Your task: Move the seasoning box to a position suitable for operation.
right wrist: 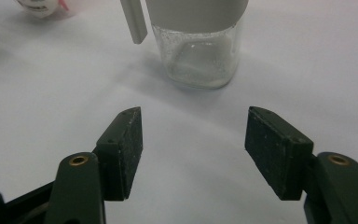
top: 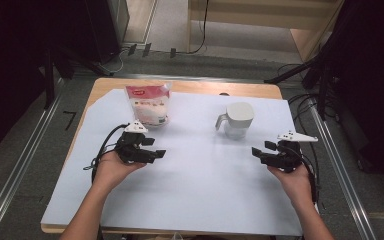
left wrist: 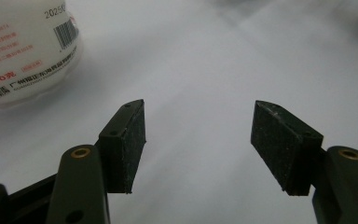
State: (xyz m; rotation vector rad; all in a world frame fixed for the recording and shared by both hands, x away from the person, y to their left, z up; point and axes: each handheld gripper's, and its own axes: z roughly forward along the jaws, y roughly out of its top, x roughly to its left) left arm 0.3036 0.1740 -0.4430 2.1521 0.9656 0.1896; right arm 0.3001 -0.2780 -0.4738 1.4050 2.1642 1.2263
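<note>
- A sealed bag (top: 148, 103) of white grains with a red top stands upright at the far left of the desk (top: 190, 185), on the white sheet that covers it; the left gripper view catches its lower printed part (left wrist: 23, 51), barcode and red lettering, at the upper left.
- A glass jug (top: 236, 120) with a pale grey lid and handle stands at the far middle-right of the desk, well apart from the bag; in the right gripper view its clear base (right wrist: 198, 56) sits straight ahead, the handle hanging at its left.
- The left gripper (top: 152, 152), held in the person's left hand (top: 111, 167), lies low over the sheet just in front of the bag, pointing towards the middle of the desk. Its fingers (left wrist: 123, 142) stand wide apart with nothing but bare sheet between them.
- The right gripper (top: 258, 152), held in the right hand (top: 295, 180), sits near the jug on the person's side, pointing left. Its fingers (right wrist: 121, 149) are likewise spread wide and hold nothing; the jug is ahead of them, not touched.
</note>
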